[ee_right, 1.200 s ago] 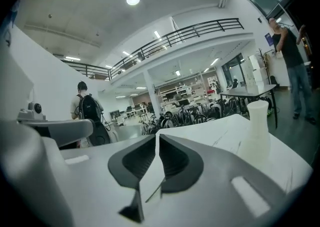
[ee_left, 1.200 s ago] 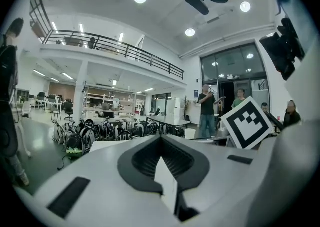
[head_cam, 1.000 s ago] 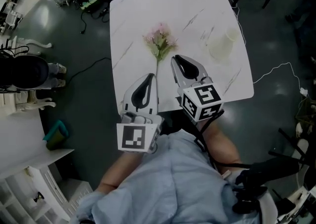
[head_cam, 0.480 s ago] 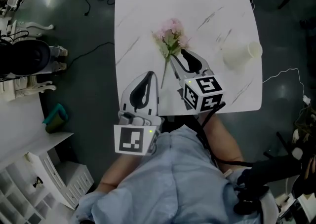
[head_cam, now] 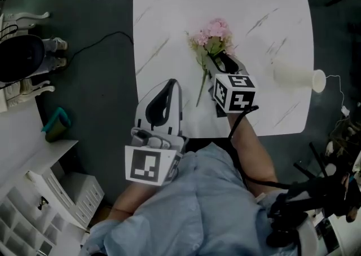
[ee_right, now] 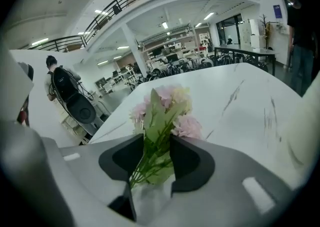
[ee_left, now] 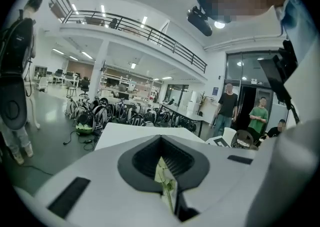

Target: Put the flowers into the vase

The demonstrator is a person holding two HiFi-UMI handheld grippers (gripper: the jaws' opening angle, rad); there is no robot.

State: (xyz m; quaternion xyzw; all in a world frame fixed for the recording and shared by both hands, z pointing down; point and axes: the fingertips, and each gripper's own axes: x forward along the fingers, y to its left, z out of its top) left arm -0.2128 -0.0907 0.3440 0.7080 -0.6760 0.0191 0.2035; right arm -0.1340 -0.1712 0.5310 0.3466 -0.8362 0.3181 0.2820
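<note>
A bunch of pink flowers [head_cam: 212,30] with green leaves lies on the white marble table [head_cam: 169,18], its stem [head_cam: 199,92] running toward me. My right gripper [head_cam: 218,57] has come down over the leafy part just below the blooms. Its jaws have just been opening and stand open, with the flowers [ee_right: 165,108] between them in the right gripper view [ee_right: 157,142]. A white vase [head_cam: 294,75] lies on its side at the table's right edge. My left gripper [head_cam: 171,82] hovers shut over the near table edge, left of the stem; a sliver of green shows past its jaws [ee_left: 161,138].
The table's near edge [head_cam: 192,131] runs just under both grippers. A person [head_cam: 22,60] stands on the dark floor at left, with cables [head_cam: 107,38] nearby. White shelving [head_cam: 51,193] fills the lower left. People stand [ee_left: 227,103] in the hall beyond.
My right gripper has gone forward and down onto the flowers, and its jaws have opened around the leafy stems. My left gripper has shifted a little toward me.
</note>
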